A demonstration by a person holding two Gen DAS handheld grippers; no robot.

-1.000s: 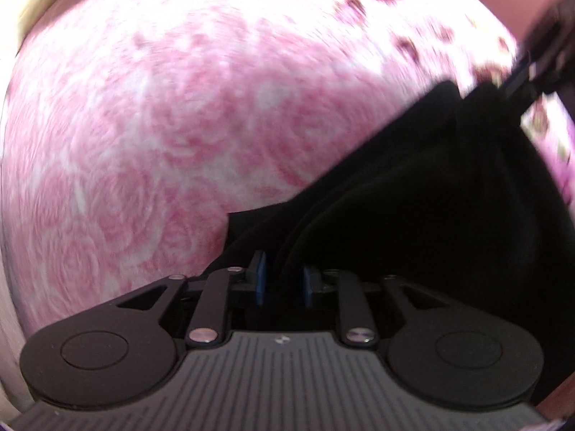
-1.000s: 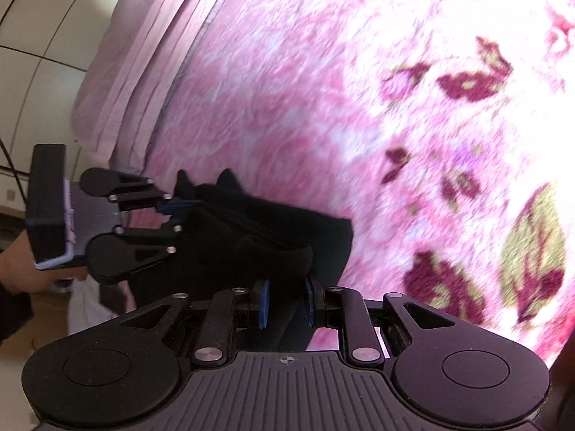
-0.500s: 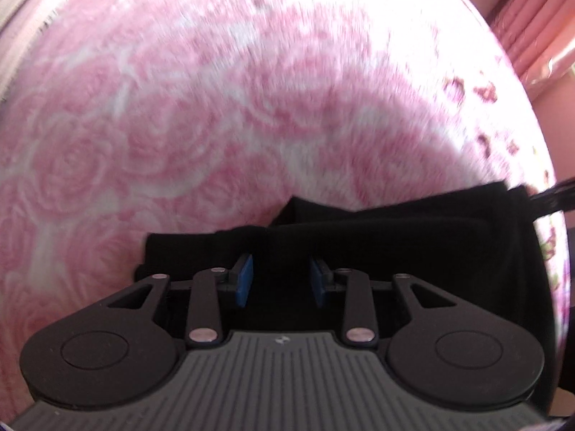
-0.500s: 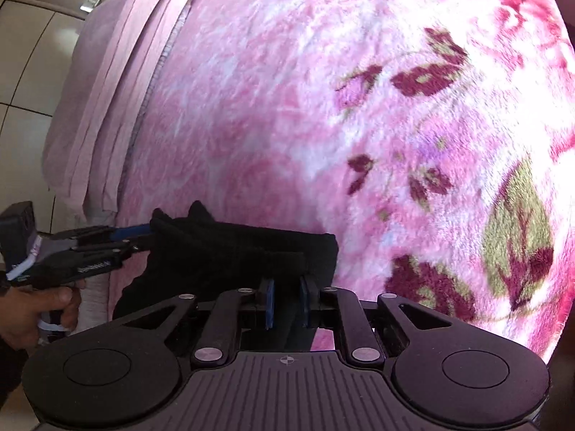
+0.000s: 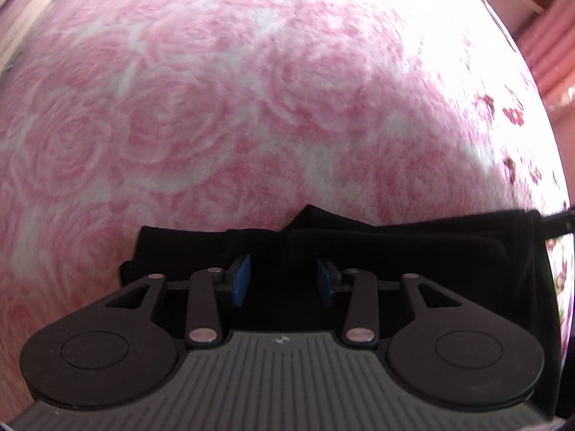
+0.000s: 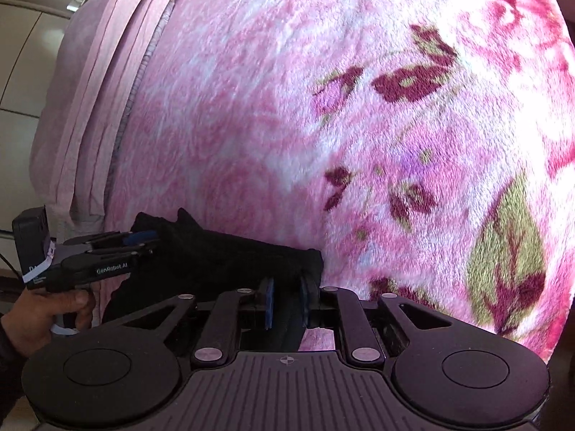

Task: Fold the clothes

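Observation:
A black garment [image 5: 395,248], folded into a long flat band, lies on the pink rose-patterned blanket [image 5: 215,125]. My left gripper [image 5: 284,280] stands open over the band's near end, its blue pads apart with black cloth below them. My right gripper [image 6: 286,301] is shut on the other end of the black garment [image 6: 233,258], with dark cloth pinched between its blue pads. The left gripper [image 6: 143,240] also shows in the right wrist view, lying flat at the garment's far left end. The right gripper's tip [image 5: 560,221] pokes in at the right edge.
The plush blanket [image 6: 251,125] carries dark red flowers and green leaves on the right. A plain pink sheet [image 6: 90,89] hangs over the bed's left edge, with pale wall panels behind. A person's hand [image 6: 46,309] holds the left gripper's handle.
The garment came down from a hanging drape onto the blanket as a flat band. My left gripper's pads have spread apart and let the cloth go. The right gripper stays pinched on it.

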